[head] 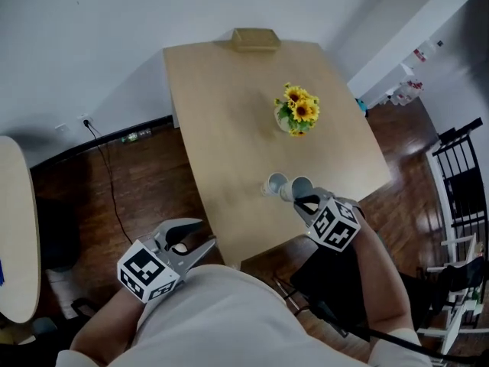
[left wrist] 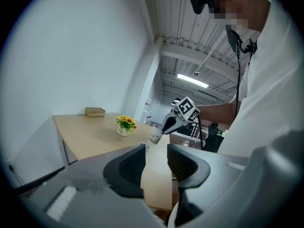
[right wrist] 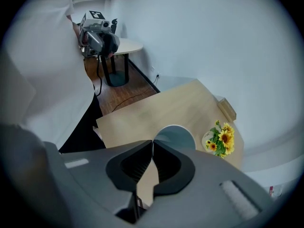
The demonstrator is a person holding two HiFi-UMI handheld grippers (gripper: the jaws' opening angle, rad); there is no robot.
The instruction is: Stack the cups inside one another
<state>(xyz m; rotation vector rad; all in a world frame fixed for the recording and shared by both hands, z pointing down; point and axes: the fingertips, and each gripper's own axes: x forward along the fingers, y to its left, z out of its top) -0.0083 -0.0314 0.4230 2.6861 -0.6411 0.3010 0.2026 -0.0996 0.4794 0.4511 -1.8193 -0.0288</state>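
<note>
Two pale cups are near the front right corner of the wooden table [head: 221, 113]. One cup [head: 274, 183] [left wrist: 145, 147] stands on the table. My right gripper [head: 304, 199] [right wrist: 153, 144] is shut on the rim of the other cup [head: 301, 186] [right wrist: 176, 136], right beside the standing one. In the left gripper view this held cup [left wrist: 155, 134] hangs tilted under the right gripper [left wrist: 163, 128], above the table. My left gripper [head: 205, 232] [left wrist: 156, 148] is open and holds nothing, off the table's front left side.
A vase of yellow flowers [head: 296, 112] [right wrist: 221, 139] stands mid-table, and a small brown box [head: 256, 38] sits at the far edge. A round table [head: 15, 228] is at the left, and a black rack [head: 458, 174] at the right. A cable [head: 111, 182] runs over the dark wood floor.
</note>
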